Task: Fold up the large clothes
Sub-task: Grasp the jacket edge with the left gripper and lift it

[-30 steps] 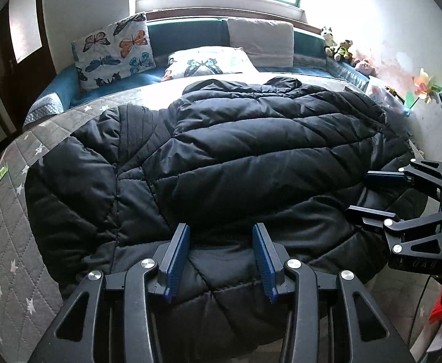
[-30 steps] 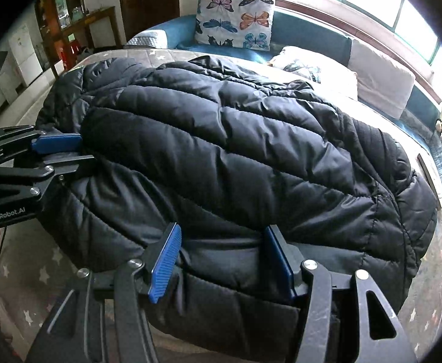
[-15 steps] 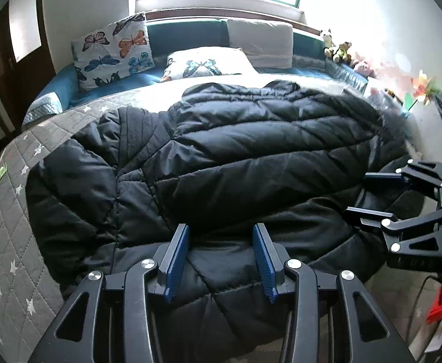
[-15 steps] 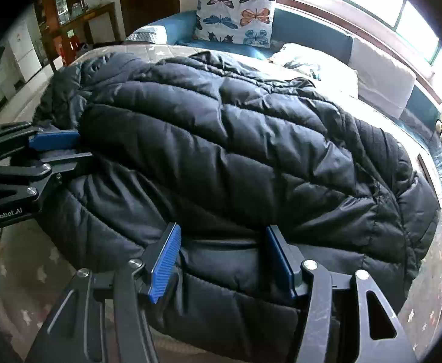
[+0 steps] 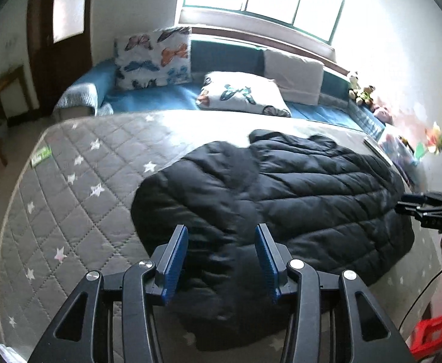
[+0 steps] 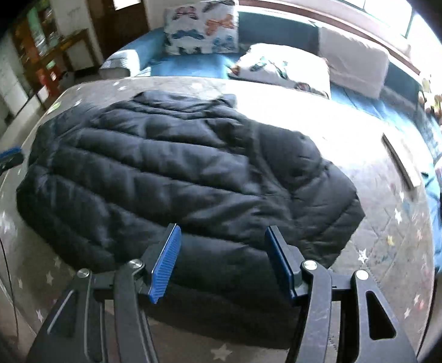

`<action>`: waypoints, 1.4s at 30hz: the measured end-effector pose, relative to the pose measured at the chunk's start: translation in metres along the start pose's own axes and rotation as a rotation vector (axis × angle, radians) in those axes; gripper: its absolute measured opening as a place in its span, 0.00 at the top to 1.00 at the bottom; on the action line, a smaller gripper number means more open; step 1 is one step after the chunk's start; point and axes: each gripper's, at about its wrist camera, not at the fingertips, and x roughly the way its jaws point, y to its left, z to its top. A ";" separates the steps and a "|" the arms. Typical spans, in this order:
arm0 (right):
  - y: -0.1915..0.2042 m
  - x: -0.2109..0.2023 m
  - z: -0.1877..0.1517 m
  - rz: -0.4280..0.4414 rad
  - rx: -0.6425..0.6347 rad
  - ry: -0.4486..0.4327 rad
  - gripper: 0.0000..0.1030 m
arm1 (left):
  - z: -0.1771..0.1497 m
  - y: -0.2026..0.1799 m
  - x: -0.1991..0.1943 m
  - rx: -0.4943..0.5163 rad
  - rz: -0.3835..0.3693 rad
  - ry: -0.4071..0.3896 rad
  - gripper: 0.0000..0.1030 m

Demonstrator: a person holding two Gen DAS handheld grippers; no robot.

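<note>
A large black puffer jacket [image 5: 281, 199] lies folded in a bundle on the grey quilted mattress [image 5: 78, 187]; it also shows in the right wrist view [image 6: 175, 175]. My left gripper [image 5: 221, 257] is open and empty, above the jacket's near left part. My right gripper [image 6: 222, 260] is open and empty, above the jacket's near edge. The right gripper shows at the right edge of the left wrist view [image 5: 414, 207], beside the jacket. The left gripper's blue fingertip [image 6: 7, 154] shows at the left edge of the right wrist view.
Butterfly pillows [image 5: 154, 57] and a white cushion [image 5: 293, 75] lie on the blue bench beyond the mattress. Plush toys [image 5: 363, 90] sit at the far right. A wooden shelf [image 6: 48, 51] and door stand to the left. A red crate [image 5: 432, 332] is on the floor.
Both grippers have pulled back and risen from the jacket, which now looks smaller and lies farther off. The jacket sits more to the right on the mattress, with bare mattress at the left.
</note>
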 end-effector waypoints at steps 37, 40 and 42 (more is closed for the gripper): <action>-0.047 0.066 0.050 0.124 0.136 0.111 0.39 | 0.056 0.000 0.100 -0.067 -0.078 0.146 0.50; -0.049 0.075 0.044 0.133 0.131 0.112 0.39 | 0.052 0.003 0.108 -0.075 -0.082 0.147 0.50; -0.048 0.069 0.045 0.131 0.119 0.102 0.39 | 0.054 0.005 0.102 -0.099 -0.095 0.144 0.50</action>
